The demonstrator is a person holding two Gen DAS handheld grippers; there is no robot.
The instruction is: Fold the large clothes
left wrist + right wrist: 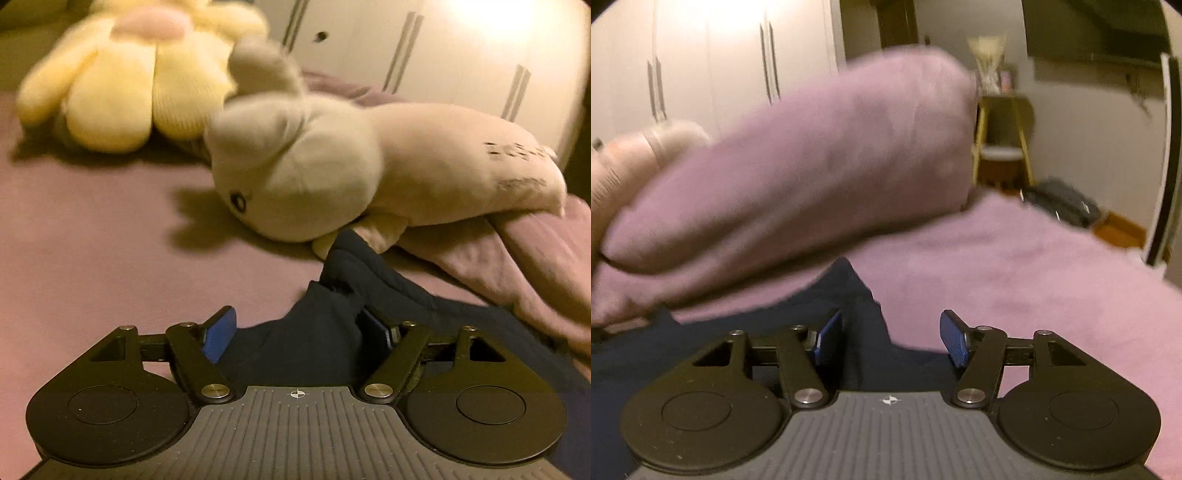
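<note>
A dark navy garment (pixel 332 317) lies on a pink bedspread (pixel 92 240). In the left wrist view my left gripper (pixel 301 328) is open, its blue pads wide apart, and a raised fold of the navy cloth sits between them, hiding most of the right pad. In the right wrist view the navy garment (pixel 857 295) runs in from the left, and a corner of it lies between the open blue pads of my right gripper (pixel 892 338). Neither gripper pinches the cloth.
A beige plush animal (pixel 332 173) lies just beyond the garment, with a yellow plush toy (pixel 122 85) behind it. A pink pillow (pixel 812 166) rises ahead of the right gripper. White wardrobe doors (pixel 443 55) stand behind. A side table (pixel 1004 140) and dark bag (pixel 1063 203) sit off the bed.
</note>
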